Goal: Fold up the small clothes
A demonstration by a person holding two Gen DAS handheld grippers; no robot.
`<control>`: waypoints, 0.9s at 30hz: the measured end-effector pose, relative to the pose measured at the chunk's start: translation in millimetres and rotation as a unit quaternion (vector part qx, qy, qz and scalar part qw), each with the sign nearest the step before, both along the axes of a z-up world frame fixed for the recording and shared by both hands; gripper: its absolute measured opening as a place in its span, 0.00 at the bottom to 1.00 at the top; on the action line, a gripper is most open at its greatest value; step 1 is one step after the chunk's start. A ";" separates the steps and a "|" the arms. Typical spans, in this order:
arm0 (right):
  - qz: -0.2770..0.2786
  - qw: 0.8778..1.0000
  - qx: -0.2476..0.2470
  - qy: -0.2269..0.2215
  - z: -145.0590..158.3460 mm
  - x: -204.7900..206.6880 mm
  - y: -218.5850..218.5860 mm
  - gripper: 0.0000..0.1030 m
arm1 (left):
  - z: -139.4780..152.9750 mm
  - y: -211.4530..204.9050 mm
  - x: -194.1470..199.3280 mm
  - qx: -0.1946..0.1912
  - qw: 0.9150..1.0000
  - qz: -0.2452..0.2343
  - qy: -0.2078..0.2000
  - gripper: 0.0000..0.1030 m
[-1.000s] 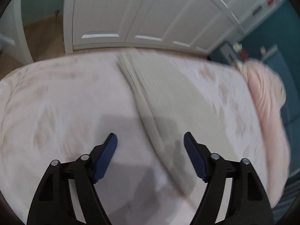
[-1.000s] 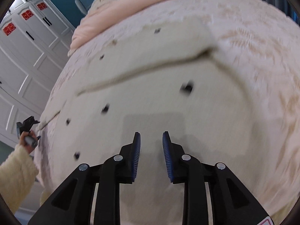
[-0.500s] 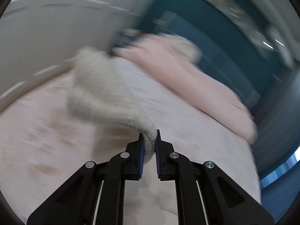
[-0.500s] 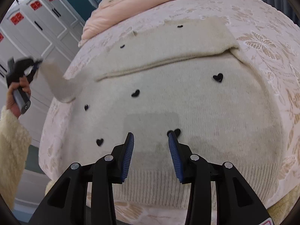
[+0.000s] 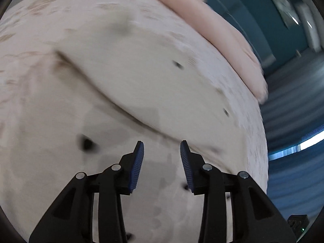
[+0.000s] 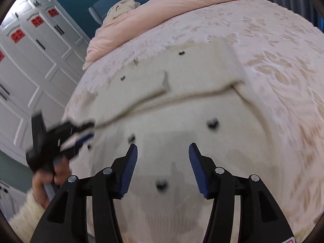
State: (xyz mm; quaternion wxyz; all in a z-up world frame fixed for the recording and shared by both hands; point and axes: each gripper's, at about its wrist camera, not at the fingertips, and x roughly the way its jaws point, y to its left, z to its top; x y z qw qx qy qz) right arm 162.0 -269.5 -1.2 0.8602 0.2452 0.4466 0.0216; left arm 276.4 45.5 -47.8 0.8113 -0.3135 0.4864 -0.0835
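Note:
A cream knit sweater (image 6: 182,109) with small black hearts lies flat on the bed, both sleeves folded across its upper part. It fills the left wrist view (image 5: 141,77) too, blurred. My left gripper (image 5: 161,147) is open and empty just above the sweater; it also shows in the right wrist view (image 6: 89,133) at the sweater's left edge, held by a hand. My right gripper (image 6: 163,147) is open and empty above the sweater's lower middle.
The bed has a pale pink floral cover (image 6: 273,46). A pink duvet (image 6: 172,2) is bunched at the far end. White wardrobe doors (image 6: 30,60) stand to the left of the bed, dark blue walls beyond.
My left gripper carried the left sleeve over onto the sweater, let it go and opened. My right gripper opened wider and stayed over the sweater's lower part.

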 end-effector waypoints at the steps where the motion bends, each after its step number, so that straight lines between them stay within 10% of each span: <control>1: 0.001 1.000 0.006 0.002 -1.5 16.1 -1.3 0.53 | 0.4 20.4 8.4 -0.001 1.000 0.026 0.004 0.35; 9: -0.006 0.998 0.004 0.059 -51.4 145.1 12.2 0.59 | -18.4 111.4 41.2 -0.046 0.981 0.183 0.046 0.38; 13: 0.039 0.997 0.015 0.070 -59.5 174.2 37.5 0.08 | -29.8 130.9 48.6 -0.097 0.972 0.208 0.054 0.09; 21: 0.027 0.984 -0.022 -0.174 93.0 145.0 16.4 0.06 | 15.8 111.3 49.8 -0.071 0.983 0.168 -0.022 0.06; 23: 0.011 0.988 -0.044 -0.151 76.6 143.6 -1.4 0.06 | 11.2 88.8 53.4 -0.041 0.989 0.138 -0.015 0.06; 27: -0.005 0.996 -0.076 0.053 -52.7 161.3 -34.6 0.05 | -13.4 54.2 55.9 0.014 0.993 0.115 0.019 0.06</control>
